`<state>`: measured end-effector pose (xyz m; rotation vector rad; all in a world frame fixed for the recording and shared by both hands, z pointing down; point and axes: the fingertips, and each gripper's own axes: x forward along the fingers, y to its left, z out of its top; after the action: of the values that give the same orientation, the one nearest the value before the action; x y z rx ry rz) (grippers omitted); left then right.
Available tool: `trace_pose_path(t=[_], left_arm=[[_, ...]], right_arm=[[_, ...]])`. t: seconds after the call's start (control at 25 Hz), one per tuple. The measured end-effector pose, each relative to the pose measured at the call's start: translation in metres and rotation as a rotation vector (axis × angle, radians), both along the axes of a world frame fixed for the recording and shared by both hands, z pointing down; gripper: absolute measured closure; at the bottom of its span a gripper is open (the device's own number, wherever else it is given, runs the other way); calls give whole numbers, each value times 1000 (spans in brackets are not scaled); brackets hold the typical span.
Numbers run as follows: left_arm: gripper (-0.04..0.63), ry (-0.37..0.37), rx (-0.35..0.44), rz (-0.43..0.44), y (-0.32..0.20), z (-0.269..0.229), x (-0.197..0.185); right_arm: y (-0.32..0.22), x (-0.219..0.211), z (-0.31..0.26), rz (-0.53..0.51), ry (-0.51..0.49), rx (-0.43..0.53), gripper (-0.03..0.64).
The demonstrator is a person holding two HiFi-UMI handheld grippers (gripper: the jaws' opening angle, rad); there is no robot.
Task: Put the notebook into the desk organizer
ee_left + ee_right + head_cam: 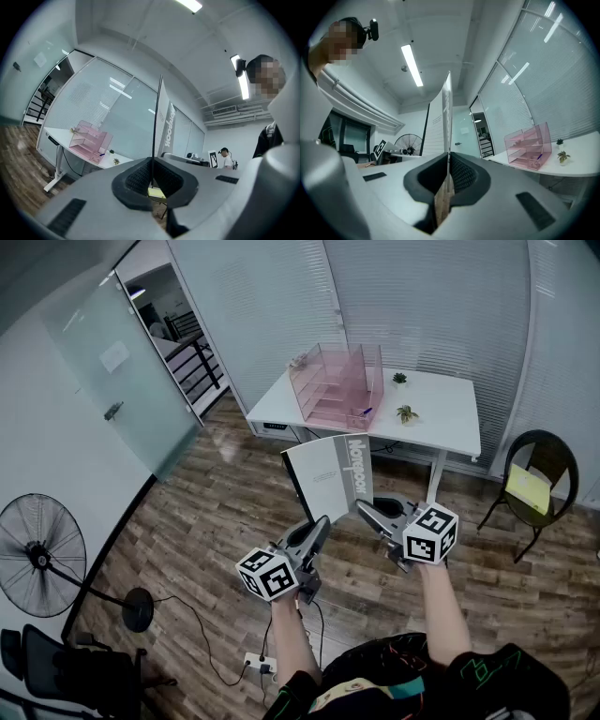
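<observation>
At the far left a black standing fan (37,554) stands on the wood floor. Nearer the middle, the left hand-held gripper (319,524) is clamped shut on the lower left corner of the thin white-and-grey notebook (330,474). In the left gripper view its pads (138,178) pinch the sheet-thin edge of the book (158,122), which rises straight out of the grip (151,177).

The notebook is in the air between the two tools, upright, with its long axis roughly vertical and the grey printed strip on its right side.

Straight beyond it, well apart, the translucent pink plastic desk organizer (337,385) with stacked trays sits at the left end of the white worktop (450,423).

The right hand-held gripper (361,507) is likewise closed on the notebook's lower right corner. The right gripper view shows the book's edge (447,117) caught between the pads at the grip (446,174).

As I judge it, the coming move is a carry forward to the organizer. Neither hand looks clearly nearer to it.

Further right on the worktop stand two small potted plants, one (400,379) behind the other (406,413). A black chair with a yellow cushion (527,486) is at the far right.

Count: one notebook, one organizer, two hand-held grippers, two plants, one fan, one chair.
</observation>
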<state>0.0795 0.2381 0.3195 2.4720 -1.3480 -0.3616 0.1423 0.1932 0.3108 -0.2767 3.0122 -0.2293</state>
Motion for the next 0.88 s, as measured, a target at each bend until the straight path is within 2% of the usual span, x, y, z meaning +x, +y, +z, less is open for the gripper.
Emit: trace_pose_path(t=[0.24,0.52,0.88], left_arm=[[592,22,-15,1,2,4,11],[591,52,-49,-6,-8,20,16],[591,92,-90,-2,-26,40,24]], right_arm=[[-2,8,5,-1,21,-42,603],[-12,13,22,3,51,-24,603],[-32,21,43,25,58,-51,603]])
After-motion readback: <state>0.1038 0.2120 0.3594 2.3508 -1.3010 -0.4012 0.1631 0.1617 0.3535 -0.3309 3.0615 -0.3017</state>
